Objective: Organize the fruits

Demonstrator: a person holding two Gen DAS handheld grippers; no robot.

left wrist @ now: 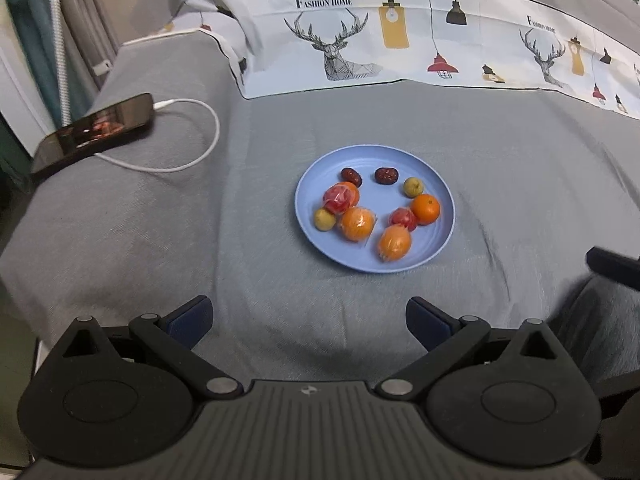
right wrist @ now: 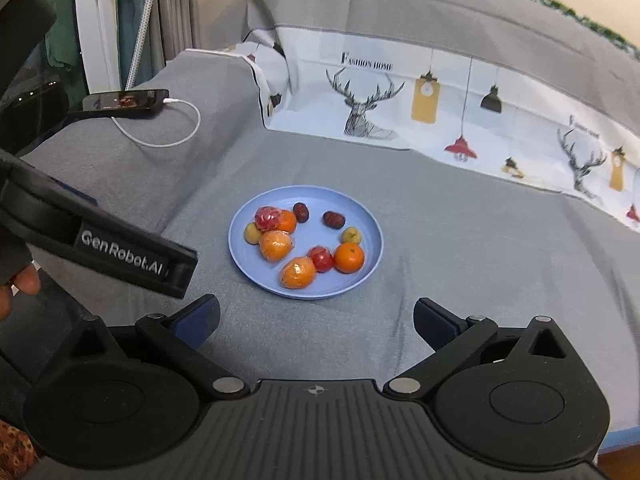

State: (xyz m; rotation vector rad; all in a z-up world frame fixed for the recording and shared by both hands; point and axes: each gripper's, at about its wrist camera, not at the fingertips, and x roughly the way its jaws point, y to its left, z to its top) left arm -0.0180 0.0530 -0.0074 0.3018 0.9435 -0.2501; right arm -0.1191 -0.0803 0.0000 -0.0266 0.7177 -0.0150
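Currently both tools wide open and empty: left tool (left wrist: 308, 322), right tool (right wrist: 316, 322). Fruits all sit on the blue plate (left wrist: 442, 236) mid-bed (several plastic-wrapped). Risk: wrapped orange (left wrist: 395, 243) near the plate's front rim could slip from a pinch and roll off.

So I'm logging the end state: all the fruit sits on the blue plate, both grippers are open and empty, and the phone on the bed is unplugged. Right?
Not quite: the phone is plugged in, with a white cable running from its end, as the left wrist view shows. The rest holds: fruit on the blue plate, left gripper and right gripper open and empty.
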